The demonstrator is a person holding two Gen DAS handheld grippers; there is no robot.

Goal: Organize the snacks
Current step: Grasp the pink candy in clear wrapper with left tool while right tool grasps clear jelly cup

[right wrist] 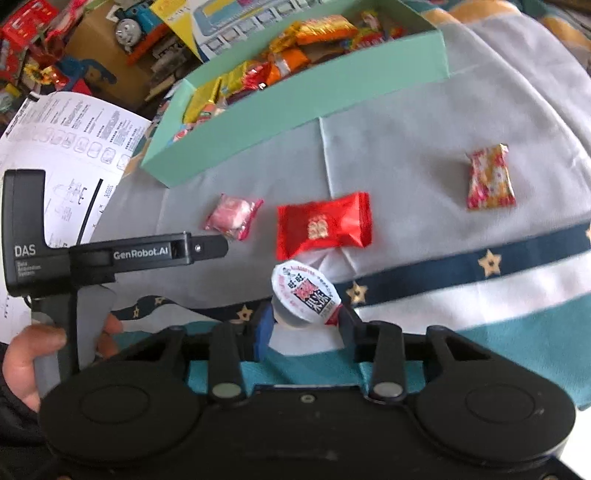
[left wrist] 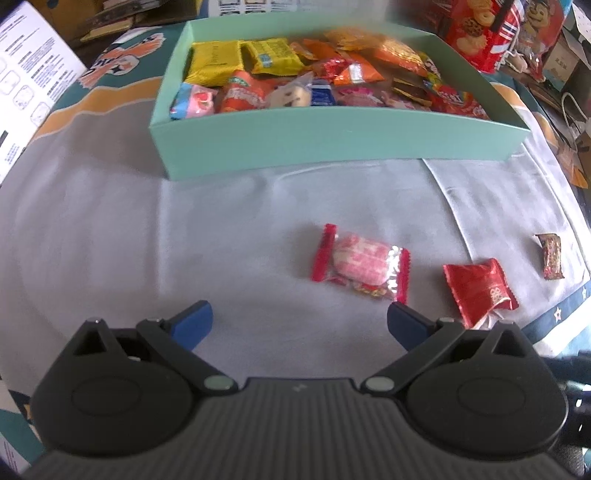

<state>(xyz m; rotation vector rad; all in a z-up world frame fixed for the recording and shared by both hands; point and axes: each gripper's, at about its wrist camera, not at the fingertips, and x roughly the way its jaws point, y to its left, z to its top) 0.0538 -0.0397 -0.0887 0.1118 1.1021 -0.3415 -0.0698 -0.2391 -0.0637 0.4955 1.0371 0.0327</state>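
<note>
A mint green box [left wrist: 332, 136] [right wrist: 295, 99] full of mixed snack packets stands at the far side of the grey cloth. On the cloth lie a pink candy [left wrist: 360, 264] [right wrist: 234, 216], a red packet [left wrist: 478, 291] [right wrist: 325, 225] and a small floral candy [left wrist: 550, 254] [right wrist: 489, 179]. My left gripper [left wrist: 299, 321] is open just short of the pink candy, nothing between its blue pads. My right gripper [right wrist: 304, 323] is shut on a small white jelly cup [right wrist: 304, 295] with a printed lid, near the cloth's front edge.
A printed instruction sheet [left wrist: 26, 85] [right wrist: 74, 140] lies left of the box. A red cookie bag [left wrist: 480, 33] and other clutter stand behind it on the right. In the right wrist view a hand [right wrist: 26, 354] holds the left gripper's handle [right wrist: 147, 254], and a toy train [right wrist: 136, 22] sits far back.
</note>
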